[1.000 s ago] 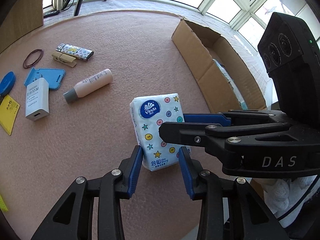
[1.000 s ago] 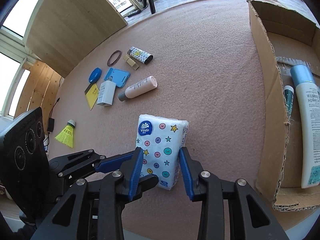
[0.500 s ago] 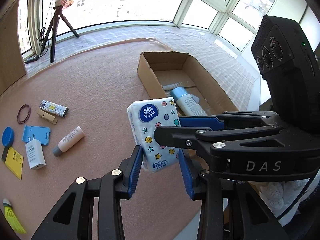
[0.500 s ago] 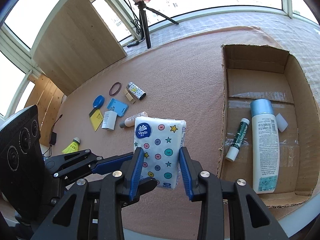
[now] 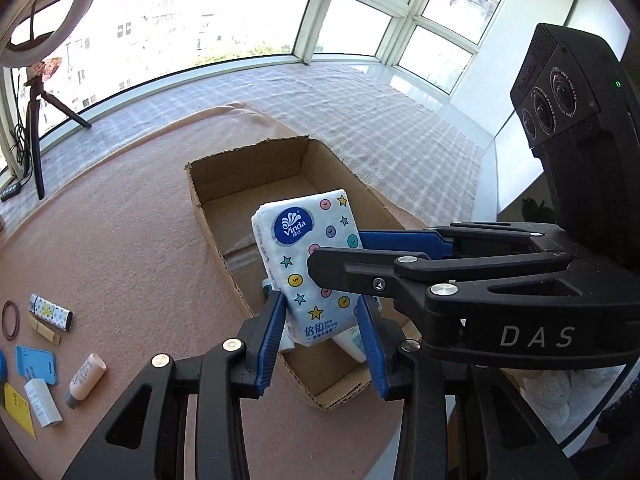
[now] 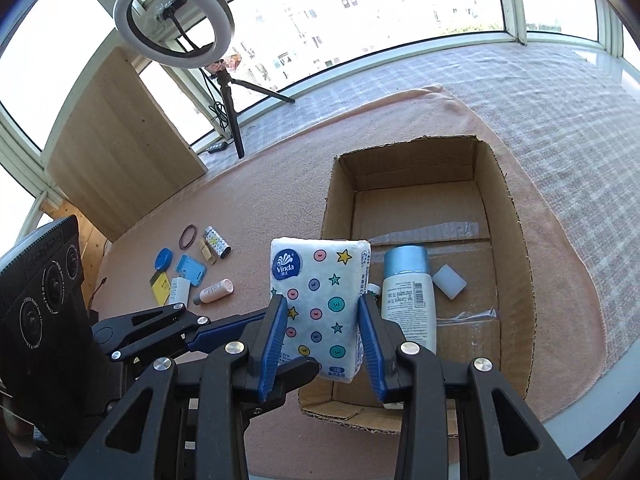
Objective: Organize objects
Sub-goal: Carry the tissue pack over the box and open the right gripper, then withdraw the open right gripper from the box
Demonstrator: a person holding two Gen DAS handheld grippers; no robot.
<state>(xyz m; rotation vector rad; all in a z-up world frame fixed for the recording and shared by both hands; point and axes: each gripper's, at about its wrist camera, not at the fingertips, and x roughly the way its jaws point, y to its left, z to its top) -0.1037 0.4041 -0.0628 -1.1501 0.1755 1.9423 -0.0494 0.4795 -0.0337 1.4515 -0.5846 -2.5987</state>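
Hovering tissue pack [image 6: 320, 300] over box's near-left wall [image 6: 335, 216], far half bare

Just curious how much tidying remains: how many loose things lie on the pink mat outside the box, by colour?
Blue: 2 (lid, card holder)
White: 1 (charger)
Yellow: 1 (card)
Peach: 1 (bottle)
Brown: 2 (band, clothespin)
Patterned: 1 (lighter)
Total: 8

bright daylight from blown-out windows [image 5: 200, 32], sharp focus, strong fisheye bending, dark corner vignetting
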